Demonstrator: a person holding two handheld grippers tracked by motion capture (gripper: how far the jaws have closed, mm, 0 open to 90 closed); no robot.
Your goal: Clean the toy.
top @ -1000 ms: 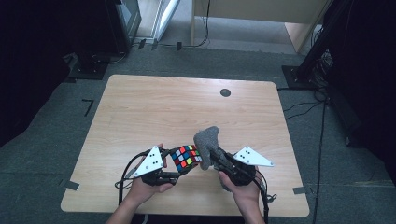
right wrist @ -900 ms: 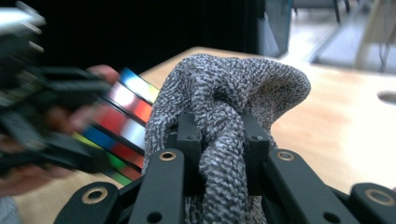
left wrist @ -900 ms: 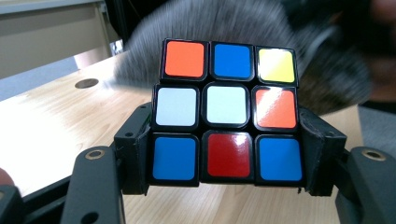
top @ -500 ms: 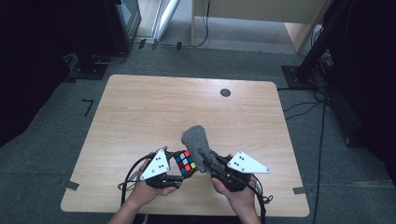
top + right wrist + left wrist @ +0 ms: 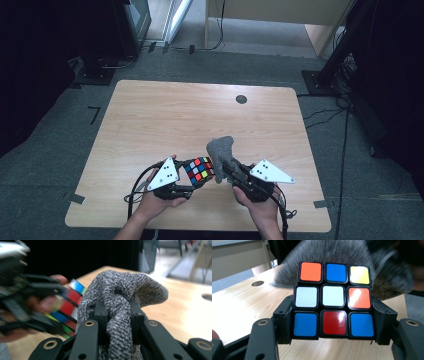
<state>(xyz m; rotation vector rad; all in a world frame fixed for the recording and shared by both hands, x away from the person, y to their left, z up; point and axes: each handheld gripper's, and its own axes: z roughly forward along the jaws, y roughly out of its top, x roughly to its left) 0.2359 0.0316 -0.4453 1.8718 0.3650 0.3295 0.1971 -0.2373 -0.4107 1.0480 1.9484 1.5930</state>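
Note:
A colour puzzle cube [image 5: 199, 169] [image 5: 334, 300] is clamped between the jaws of my left gripper [image 5: 192, 176] [image 5: 332, 323], held a little above the near part of the wooden table [image 5: 165, 115]. Its facing side shows orange, blue, yellow, white and red tiles. My right gripper [image 5: 224, 167] [image 5: 117, 315] is shut on a bunched grey knitted cloth [image 5: 221, 149] [image 5: 122, 292], whose free end stands up and lies against the cube's right side. In the right gripper view the cube [image 5: 67, 307] and the left hand are blurred at the left.
A dark round hole [image 5: 241, 99] sits in the table near its far edge. Cables [image 5: 325, 112] run on the grey floor to the right. A wooden cabinet [image 5: 280, 15] and dark stands stand beyond the table.
Both hands have shifted slightly left and closer together. The cloth, first beside the cube, now presses against its right side.

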